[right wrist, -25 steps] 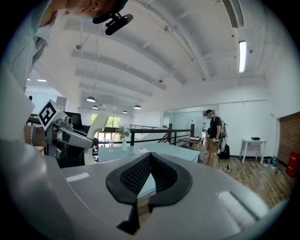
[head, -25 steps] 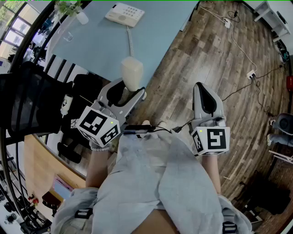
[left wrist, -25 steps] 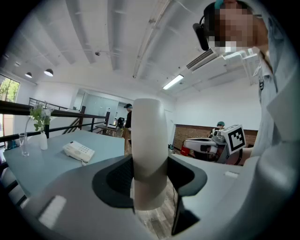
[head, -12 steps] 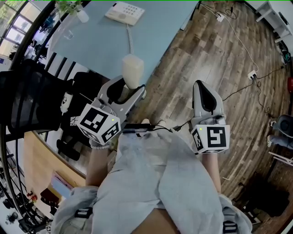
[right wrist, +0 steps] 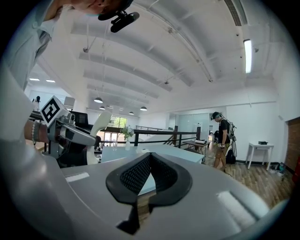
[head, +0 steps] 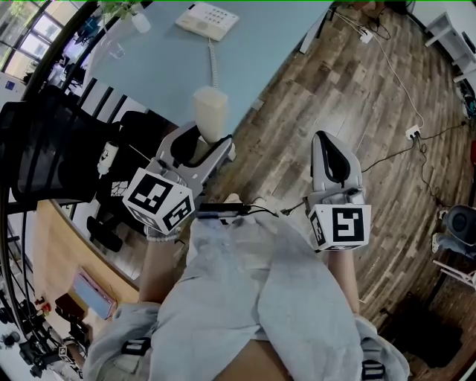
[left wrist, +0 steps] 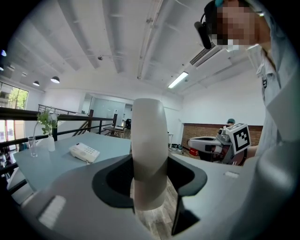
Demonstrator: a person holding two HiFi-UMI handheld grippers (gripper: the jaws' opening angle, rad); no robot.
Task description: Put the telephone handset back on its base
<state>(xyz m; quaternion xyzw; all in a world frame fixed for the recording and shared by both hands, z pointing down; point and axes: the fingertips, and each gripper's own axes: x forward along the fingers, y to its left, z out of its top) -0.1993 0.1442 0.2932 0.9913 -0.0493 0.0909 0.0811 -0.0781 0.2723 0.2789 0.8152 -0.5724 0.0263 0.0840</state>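
Observation:
My left gripper [head: 201,145] is shut on the cream telephone handset [head: 210,111], which stands up out of its jaws over the near edge of the pale blue table [head: 163,67]. In the left gripper view the handset [left wrist: 149,154] rises between the jaws. A coiled cord [head: 213,63] runs from it to the white telephone base [head: 207,20], which sits far back on the table; the base [left wrist: 84,152] also shows at the left of the left gripper view. My right gripper [head: 332,160] hangs over the wooden floor, shut with nothing in it; its jaws [right wrist: 149,180] meet.
A vase with a green plant [head: 137,16] and a glass [head: 115,50] stand at the table's far left. A black mesh chair [head: 52,149] is at the left. Cables and a power strip [head: 411,132] lie on the wooden floor. A person [right wrist: 220,140] stands far right.
The head view has shifted slightly, so the table and chair sit a little differently in the frame. Both grippers keep their places, and the handset stays in the left one.

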